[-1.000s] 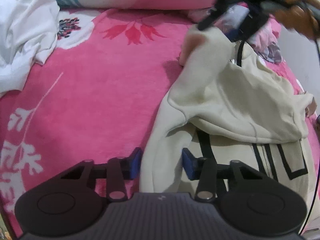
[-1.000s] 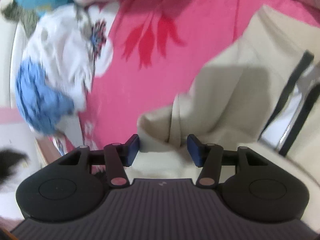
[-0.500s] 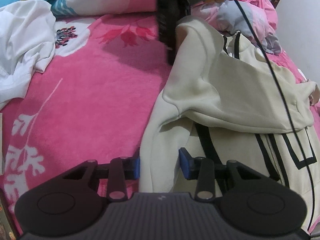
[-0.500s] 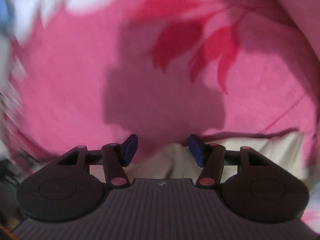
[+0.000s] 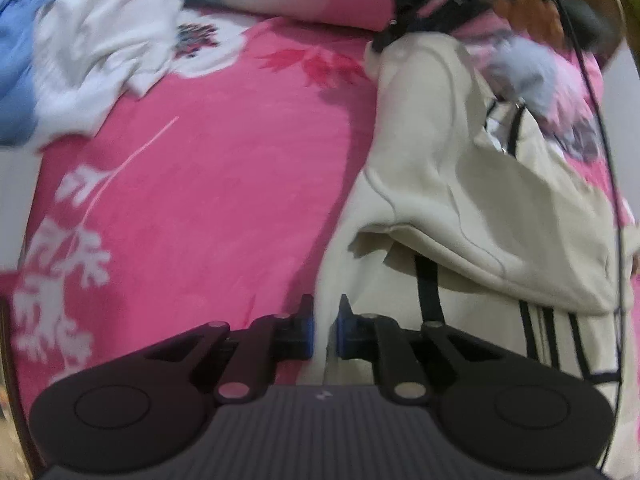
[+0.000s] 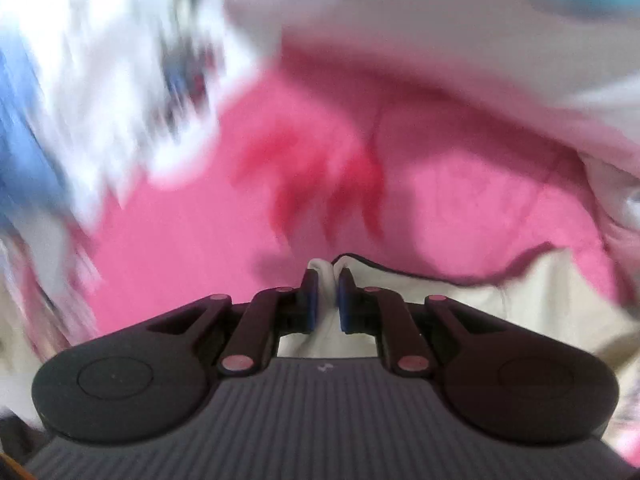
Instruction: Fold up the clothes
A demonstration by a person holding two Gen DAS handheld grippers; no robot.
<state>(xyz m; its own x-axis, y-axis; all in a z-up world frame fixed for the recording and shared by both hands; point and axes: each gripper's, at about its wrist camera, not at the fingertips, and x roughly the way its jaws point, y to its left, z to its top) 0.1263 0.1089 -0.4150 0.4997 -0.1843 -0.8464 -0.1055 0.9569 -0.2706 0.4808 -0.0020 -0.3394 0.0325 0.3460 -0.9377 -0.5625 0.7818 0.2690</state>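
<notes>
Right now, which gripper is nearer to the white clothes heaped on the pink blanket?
Hard to call. The left gripper and the right gripper both pinch the cream hoodie, well away from the white clothes.

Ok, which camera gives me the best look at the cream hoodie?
The left wrist view: the cream hoodie lies nearly whole on the pink blanket. The right wrist view is blurred, showing only the edge pinched in the right gripper.

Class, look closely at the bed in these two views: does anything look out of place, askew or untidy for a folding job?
Yes. The cream jacket lies bunched, one flap rucked over its striped front. A crumpled white garment and blue cloth sit heaped at the far corner of the pink blanket. Both grippers, left and right, pinch cream fabric.
</notes>
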